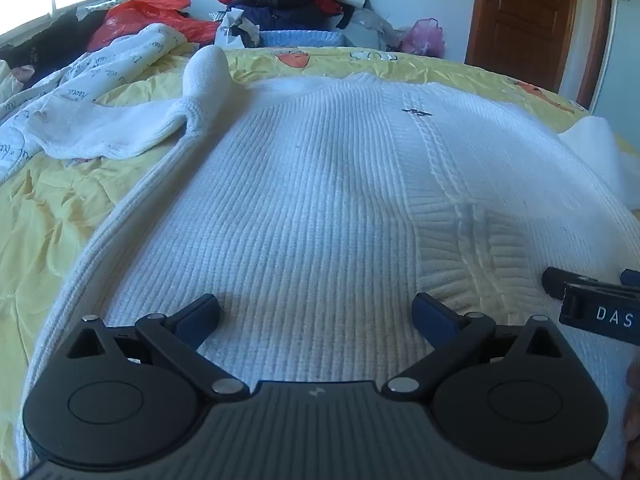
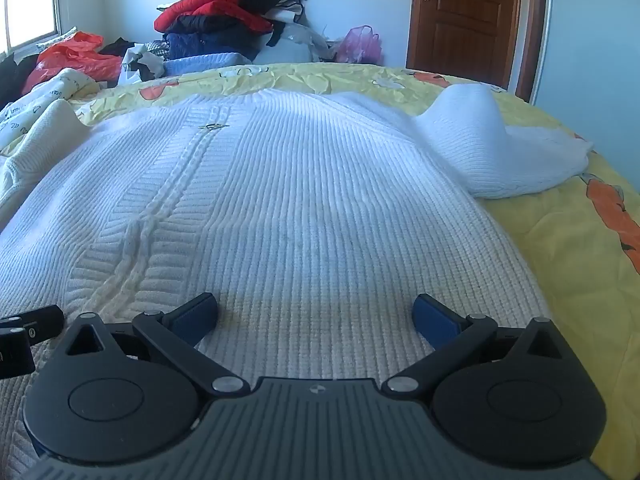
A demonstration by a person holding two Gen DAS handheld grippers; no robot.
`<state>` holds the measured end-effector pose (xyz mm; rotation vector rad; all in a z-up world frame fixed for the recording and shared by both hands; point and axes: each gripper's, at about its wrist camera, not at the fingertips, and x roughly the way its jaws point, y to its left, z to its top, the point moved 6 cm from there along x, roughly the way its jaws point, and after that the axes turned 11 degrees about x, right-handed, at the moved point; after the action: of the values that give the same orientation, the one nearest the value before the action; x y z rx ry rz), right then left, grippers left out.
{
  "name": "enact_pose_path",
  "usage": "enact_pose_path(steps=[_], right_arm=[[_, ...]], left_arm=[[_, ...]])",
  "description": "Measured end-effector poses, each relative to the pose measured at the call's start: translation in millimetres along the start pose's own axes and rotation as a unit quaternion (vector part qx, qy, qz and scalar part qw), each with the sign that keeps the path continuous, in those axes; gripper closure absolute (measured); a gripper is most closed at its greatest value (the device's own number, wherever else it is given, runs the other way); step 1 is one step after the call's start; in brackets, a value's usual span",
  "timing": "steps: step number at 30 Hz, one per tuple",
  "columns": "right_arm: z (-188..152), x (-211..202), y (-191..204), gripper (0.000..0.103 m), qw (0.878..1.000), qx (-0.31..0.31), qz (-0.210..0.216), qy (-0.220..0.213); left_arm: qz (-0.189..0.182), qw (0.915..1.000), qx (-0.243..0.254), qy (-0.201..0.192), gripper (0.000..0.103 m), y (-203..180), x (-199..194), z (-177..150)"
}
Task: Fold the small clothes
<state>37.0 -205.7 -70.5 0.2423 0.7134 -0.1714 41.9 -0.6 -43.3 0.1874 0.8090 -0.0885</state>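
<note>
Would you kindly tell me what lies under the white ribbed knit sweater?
The white ribbed knit sweater lies spread on a yellow printed bedsheet, visible around its edges. Whatever is beneath its middle is covered.

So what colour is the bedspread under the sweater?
Yellow with orange cartoon prints, clearest in the right wrist view.

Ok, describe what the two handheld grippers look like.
The left gripper and right gripper match: ribbed grey body with a small central logo, black rounded housings, black linkage arms with silver pivots, blue finger pads. The right one's side reads "DAS" in white.
</note>
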Motion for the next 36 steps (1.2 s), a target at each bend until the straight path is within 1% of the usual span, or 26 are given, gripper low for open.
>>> enact_pose_path(steps=[2,5,6,8,11,23,36], right_arm=[[-0.1,-0.2,-0.1,0.000,1.000,0.001,0.001,-0.001],[-0.3,-0.5,-0.5,0.000,1.000,0.001,0.001,-0.002],[-0.4,-0.4,-0.3,0.000,1.000,0.001,0.001,-0.001],[-0.7,-0.6,-0.4,0.000,1.000,0.000,0.001,-0.001],[-0.8,-0.2,-0.5,0.000,1.000,0.000,0.001,-0.003],[-1.5,-2.3,-1.6,0.000,1.000,0.000,0.001,-0.005],[-2.4,-2.4,-2.1,0.000,1.000,0.000,0.002,-0.007]], left_arm=[[-0.002,1.0000,0.003,-0.003,0.000,0.3,0.9,0.8],[0.013,0.9991,0.013,-0.038,0.000,-4.4,-7.6,-4.7],[0.014,0.9989,0.009,-0.045,0.000,-6.9,-10.3,-5.7],[0.018,0.9989,0.007,-0.044,0.000,-11.3,-12.2,-5.9],[0.013,0.9990,0.004,-0.043,0.000,-5.3,-6.2,-5.8],[0.006,0.9989,0.002,-0.046,0.000,-2.7,-5.3,-6.3],[0.008,0.9989,0.003,-0.047,0.000,-0.8,-5.4,-8.8]])
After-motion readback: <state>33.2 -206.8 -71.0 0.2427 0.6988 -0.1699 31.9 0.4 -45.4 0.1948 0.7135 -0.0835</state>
